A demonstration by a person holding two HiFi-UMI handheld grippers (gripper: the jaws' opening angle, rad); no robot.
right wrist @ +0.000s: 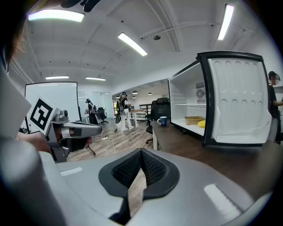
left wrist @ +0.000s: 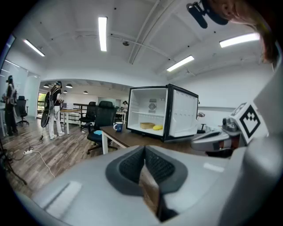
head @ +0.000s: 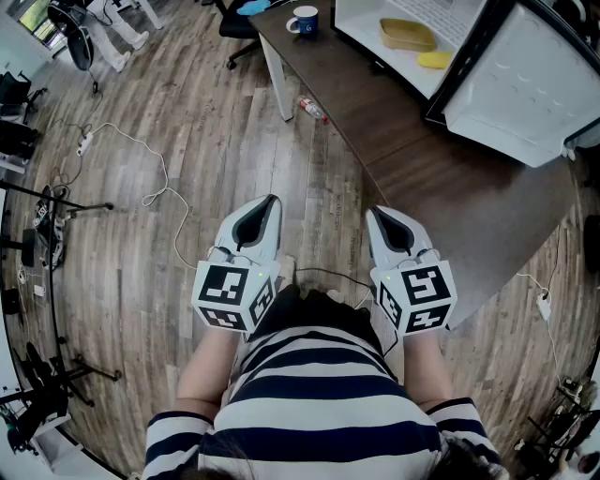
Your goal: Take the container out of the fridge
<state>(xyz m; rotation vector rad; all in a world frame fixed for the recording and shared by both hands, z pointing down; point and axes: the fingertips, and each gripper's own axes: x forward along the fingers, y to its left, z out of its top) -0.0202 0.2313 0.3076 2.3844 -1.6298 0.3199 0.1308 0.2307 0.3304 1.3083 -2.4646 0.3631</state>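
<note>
Currently my left gripper [head: 269, 204] and right gripper [head: 377, 214] both have fingers pressed together on nothing, low by my waist. The tan container [head: 406, 34] sits inside the open fridge [head: 525, 103] on the surface [head: 441, 187], well apart from them.

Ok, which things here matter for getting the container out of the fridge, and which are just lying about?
For the job: container, open fridge, left tongs and right tongs, both shut.
Lying about: yellow item beside the container, blue mug, bottle on floor, white cable.

The container [head: 407, 35] is tan, the fridge [head: 511, 94] white, the mug [head: 304, 20] blue, the table [head: 441, 187] dark brown, the shirt [head: 319, 375] navy-and-white striped.
</note>
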